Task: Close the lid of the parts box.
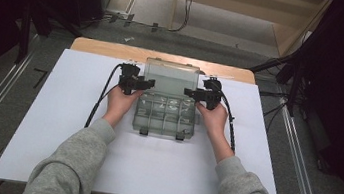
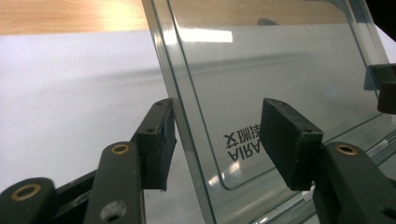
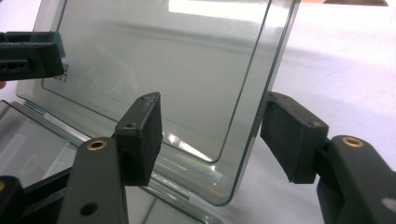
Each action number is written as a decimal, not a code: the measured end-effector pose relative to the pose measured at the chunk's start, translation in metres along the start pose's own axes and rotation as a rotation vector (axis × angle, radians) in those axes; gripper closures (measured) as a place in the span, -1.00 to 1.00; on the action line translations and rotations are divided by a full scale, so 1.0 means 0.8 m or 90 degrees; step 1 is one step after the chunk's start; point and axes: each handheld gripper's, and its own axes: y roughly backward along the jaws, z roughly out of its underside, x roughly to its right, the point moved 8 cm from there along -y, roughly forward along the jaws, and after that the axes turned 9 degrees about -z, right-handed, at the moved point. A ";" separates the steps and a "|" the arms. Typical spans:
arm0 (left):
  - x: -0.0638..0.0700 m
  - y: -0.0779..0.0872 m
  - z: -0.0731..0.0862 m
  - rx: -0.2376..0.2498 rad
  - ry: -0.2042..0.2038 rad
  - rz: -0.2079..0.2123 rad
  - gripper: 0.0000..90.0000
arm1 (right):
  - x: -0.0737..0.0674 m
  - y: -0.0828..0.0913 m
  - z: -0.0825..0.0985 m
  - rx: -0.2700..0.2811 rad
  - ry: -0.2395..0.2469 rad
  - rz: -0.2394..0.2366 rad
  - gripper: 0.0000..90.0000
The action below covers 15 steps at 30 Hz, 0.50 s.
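High view: a clear box (image 1: pixel 165 116) sits mid-table (image 1: pixel 55 127) on a white sheet, its lid (image 1: pixel 171 76) raised near upright; one gripper stands at each side edge of the lid.
Left gripper (image 2: pixel 215 135): jaws spread, straddling the lid's left edge; the outer jaw looks to be touching it, the inner stands apart.
Right gripper (image 3: pixel 212 130): jaws spread around the lid's right edge, no pinch seen.
Step, as I judge: moving the lid on its hinge.
Doing it well: close both evenly, keep matched height, swing together so the lid doesn't twist.
Risk: the light box may slide.
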 end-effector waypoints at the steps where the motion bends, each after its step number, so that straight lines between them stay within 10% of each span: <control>1: 0.000 0.001 -0.001 0.003 -0.003 -0.002 0.06 | 0.000 0.001 -0.001 0.001 0.001 0.001 -0.16; 15: 0.004 0.018 -0.009 0.021 -0.028 0.009 0.13 | -0.009 0.016 -0.007 0.018 0.017 -0.006 -0.14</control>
